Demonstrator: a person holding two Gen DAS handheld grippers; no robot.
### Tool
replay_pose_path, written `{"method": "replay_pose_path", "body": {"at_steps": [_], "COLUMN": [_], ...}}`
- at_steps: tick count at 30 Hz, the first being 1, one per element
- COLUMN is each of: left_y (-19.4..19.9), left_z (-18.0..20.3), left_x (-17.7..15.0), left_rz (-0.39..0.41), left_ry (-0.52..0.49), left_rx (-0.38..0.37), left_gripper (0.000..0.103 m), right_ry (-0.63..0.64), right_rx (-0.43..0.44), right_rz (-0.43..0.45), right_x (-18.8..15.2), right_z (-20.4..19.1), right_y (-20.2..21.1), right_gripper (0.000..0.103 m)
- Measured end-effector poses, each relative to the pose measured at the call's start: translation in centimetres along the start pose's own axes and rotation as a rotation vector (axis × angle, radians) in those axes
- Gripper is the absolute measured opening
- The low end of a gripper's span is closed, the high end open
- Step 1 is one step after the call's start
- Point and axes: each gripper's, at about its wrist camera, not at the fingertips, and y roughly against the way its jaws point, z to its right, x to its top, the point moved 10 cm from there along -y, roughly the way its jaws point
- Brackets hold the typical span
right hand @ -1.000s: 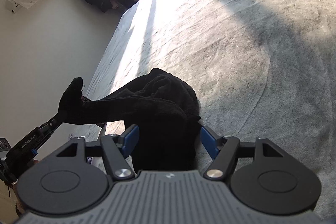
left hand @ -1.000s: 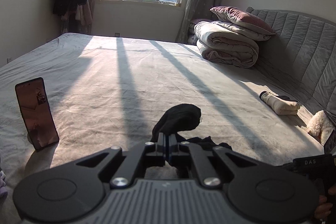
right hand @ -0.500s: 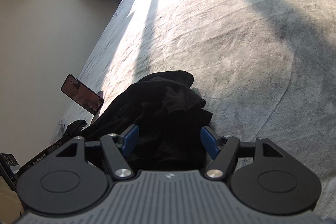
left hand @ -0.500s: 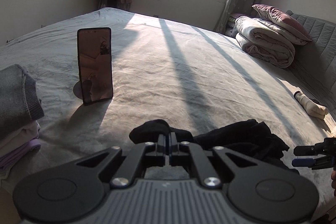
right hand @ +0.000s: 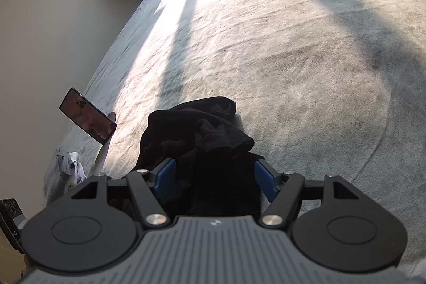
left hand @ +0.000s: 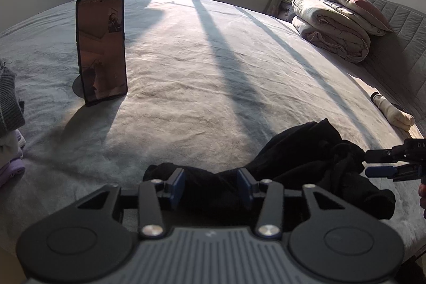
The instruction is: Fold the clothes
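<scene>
While one crumpled black fabric garment lies on the grey bed cover near its front edge, both tongs stand wide: left gripper and right gripper each straddle cloth without pinching. One upright black smartphone, one folded quilt, one cream rolled sock lie around.

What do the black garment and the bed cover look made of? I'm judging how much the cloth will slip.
Black garment: soft, matte knit, probably cotton or fleece; it slumps in limp folds with no shine. Bed cover: grey, short-napped plush or velvety fabric, judging by its fuzzy, finely wrinkled sunlit surface.
</scene>
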Motion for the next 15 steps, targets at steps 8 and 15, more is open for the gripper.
{"method": "replay_pose_path", "body": {"at_steps": [8, 15], "left_y": [-5.0, -8.7], "left_z": [3.0, 4.6], "left_x": [0.0, 0.1], "left_rz": [-0.07, -0.089], "left_ry": [-0.058, -0.116], "left_rx": [-0.045, -0.008], "left_gripper": [0.054, 0.01], "right_ry": [0.065, 0.107], "right_rx": [-0.088, -0.093], "right_rz": [0.015, -0.001], "right_x": [1.1, 0.9], "right_z": [0.8, 1.1], "right_y": [-1.7, -4.0], "right_gripper": [0.07, 0.02]}}
